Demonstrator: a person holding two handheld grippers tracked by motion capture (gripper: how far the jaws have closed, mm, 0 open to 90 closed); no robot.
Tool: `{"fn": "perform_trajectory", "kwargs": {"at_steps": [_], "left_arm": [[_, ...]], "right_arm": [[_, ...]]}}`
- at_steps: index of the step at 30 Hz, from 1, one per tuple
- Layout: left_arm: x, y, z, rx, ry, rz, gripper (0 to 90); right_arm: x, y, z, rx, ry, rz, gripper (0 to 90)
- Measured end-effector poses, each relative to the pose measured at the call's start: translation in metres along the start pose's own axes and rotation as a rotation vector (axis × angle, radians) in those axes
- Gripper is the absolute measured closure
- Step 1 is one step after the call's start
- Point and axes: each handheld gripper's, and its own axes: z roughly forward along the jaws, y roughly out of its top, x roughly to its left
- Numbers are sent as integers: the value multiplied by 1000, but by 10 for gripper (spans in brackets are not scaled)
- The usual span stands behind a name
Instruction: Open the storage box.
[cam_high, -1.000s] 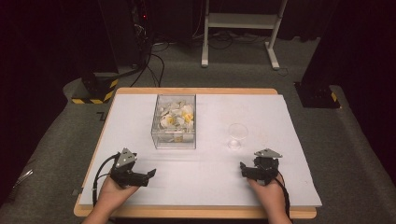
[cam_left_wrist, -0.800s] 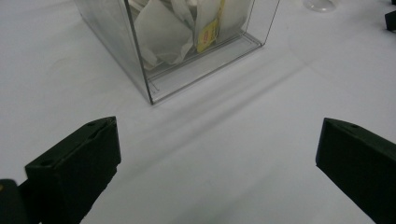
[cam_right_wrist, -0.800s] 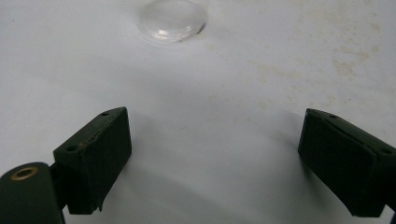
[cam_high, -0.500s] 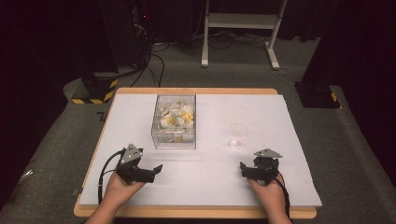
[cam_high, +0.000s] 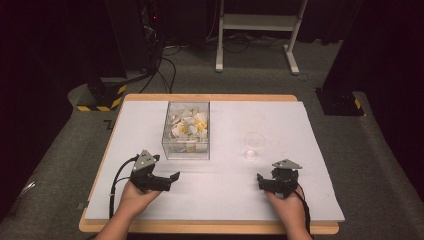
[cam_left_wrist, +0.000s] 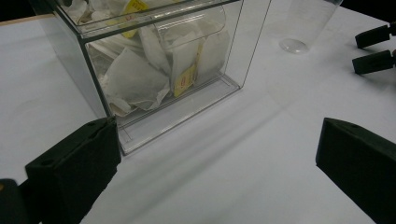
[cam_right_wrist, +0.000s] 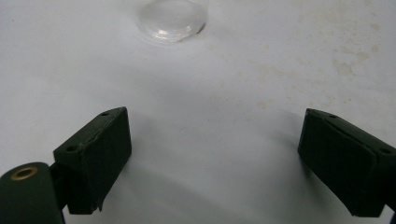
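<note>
A clear plastic box (cam_high: 186, 131) full of white tea bags with yellow tags stands left of centre on the white table top (cam_high: 300, 125). To its right stands an empty clear cup (cam_high: 253, 145). My left gripper (cam_high: 171, 180) is open just in front of the box, with the box (cam_left_wrist: 163, 70) close ahead between its jaws (cam_left_wrist: 219, 158) and the cup (cam_left_wrist: 306, 21) farther off. My right gripper (cam_high: 260, 182) rests open near the front right, below the cup. The cup's base (cam_right_wrist: 170, 18) lies ahead of the right gripper (cam_right_wrist: 215, 163). Both hold nothing.
The right gripper's two jaw tips (cam_left_wrist: 376, 49) show at the far right of the left gripper view. A white table frame (cam_high: 257, 30) and dark stands with cables are on the floor beyond the table. The wooden table edge (cam_high: 210, 227) runs along the front.
My left gripper has moved a little forward and right, toward the box's front. The right gripper has stayed in place.
</note>
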Motion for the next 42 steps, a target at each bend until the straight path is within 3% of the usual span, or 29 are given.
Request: {"fn": "perform_trajectory", "kwargs": {"at_steps": [15, 28, 42], "left_arm": [[-4, 13, 18, -29, -25, -5, 5], [-3, 20, 29, -24, -21, 16, 16], [0, 24, 41, -37, -23, -1, 17]], "right_arm": [[0, 0, 0, 0, 0, 0, 96], [0, 0, 0, 1, 1, 2, 95], [0, 0, 0, 0, -1, 0, 96]]}}
